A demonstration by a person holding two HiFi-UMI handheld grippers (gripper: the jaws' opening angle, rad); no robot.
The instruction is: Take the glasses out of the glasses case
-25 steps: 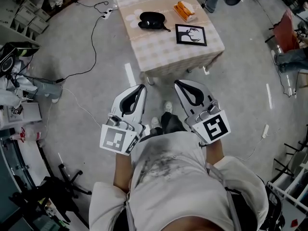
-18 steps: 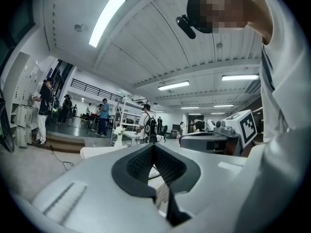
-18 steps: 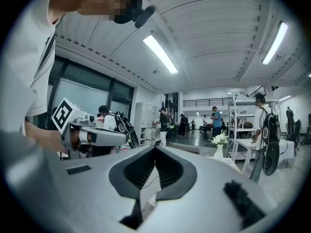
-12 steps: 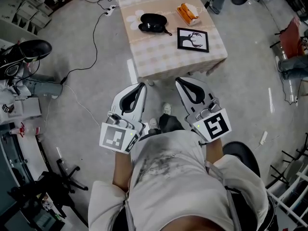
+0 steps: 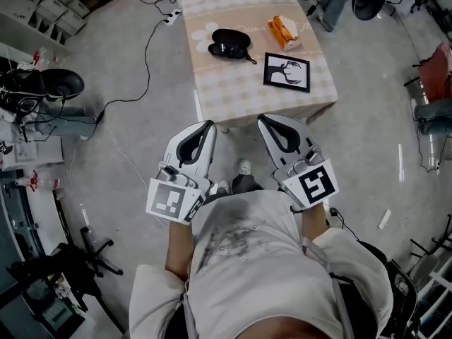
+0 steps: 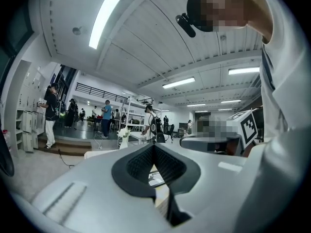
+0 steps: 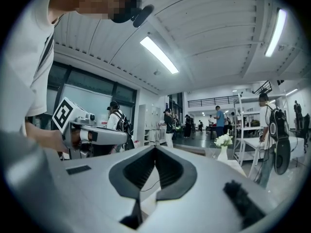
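Observation:
In the head view a black glasses case (image 5: 231, 42) lies on the far left part of a small table with a checked cloth (image 5: 233, 90). It is too small here to tell how it stands or what is in it. My left gripper (image 5: 207, 126) and right gripper (image 5: 263, 121) are held close to my chest, well short of the table, pointing toward it. Both are shut with nothing between their jaws. In the left gripper view the left gripper's (image 6: 153, 145) jaws meet at the tips, and the right gripper's (image 7: 155, 147) do the same in its own view.
On the table also lie an orange pack (image 5: 284, 31) and a framed deer picture (image 5: 287, 71). A cable and power strip (image 5: 168, 16) lie on the floor to the table's left. Office chairs (image 5: 49, 85), shelves and people stand around the room.
The table has come nearer and slid down and right in the head view as I move toward it. Both grippers keep the same pose, shut and empty.

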